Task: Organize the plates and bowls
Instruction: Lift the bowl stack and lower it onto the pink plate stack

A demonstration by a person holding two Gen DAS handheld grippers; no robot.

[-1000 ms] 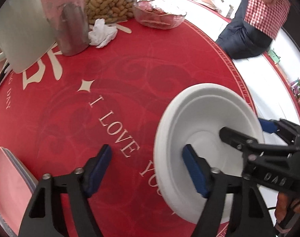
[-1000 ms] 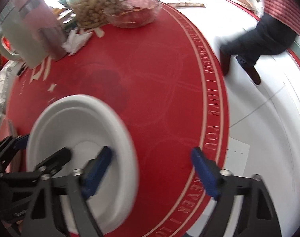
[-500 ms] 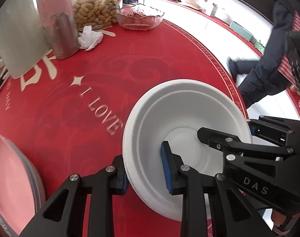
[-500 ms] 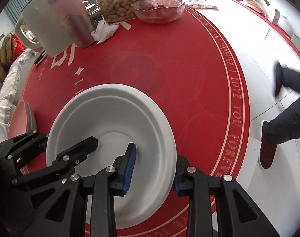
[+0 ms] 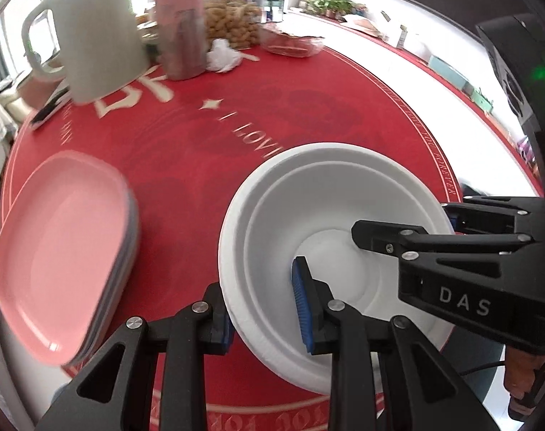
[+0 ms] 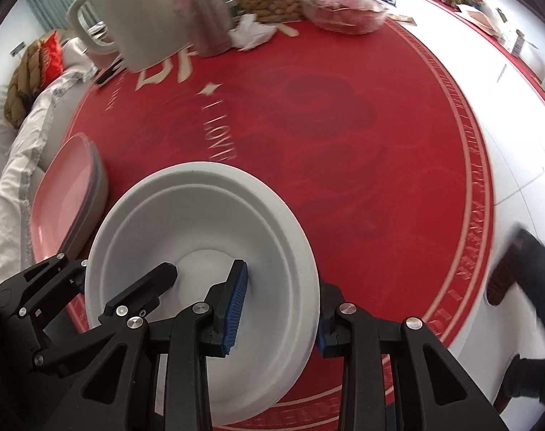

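A white bowl (image 5: 329,194) is held over the red round table (image 5: 308,118), a second white bowl seems nested under it. My left gripper (image 5: 263,316) is shut on the bowl's left rim. My right gripper (image 6: 279,309) is shut on its right rim; it also shows in the left wrist view (image 5: 409,230). The bowl appears in the right wrist view (image 6: 200,215) too. A stack of pink plates (image 5: 56,251) lies at the table's left edge, just left of the bowl, and shows in the right wrist view (image 6: 67,194).
At the back of the table stand a white jug (image 5: 92,32), a pink-and-steel bottle (image 5: 179,21), crumpled tissue (image 5: 222,57), a heap of peanuts (image 5: 229,25) and a glass dish (image 5: 294,43). A phone (image 5: 49,107) lies by the jug. White bedding (image 6: 24,136) lies left of the table.
Both grippers closed onto the white bowl's rim and carried it left toward the pink plates. The bowl is now lifted and tilted, and the views have dropped lower.
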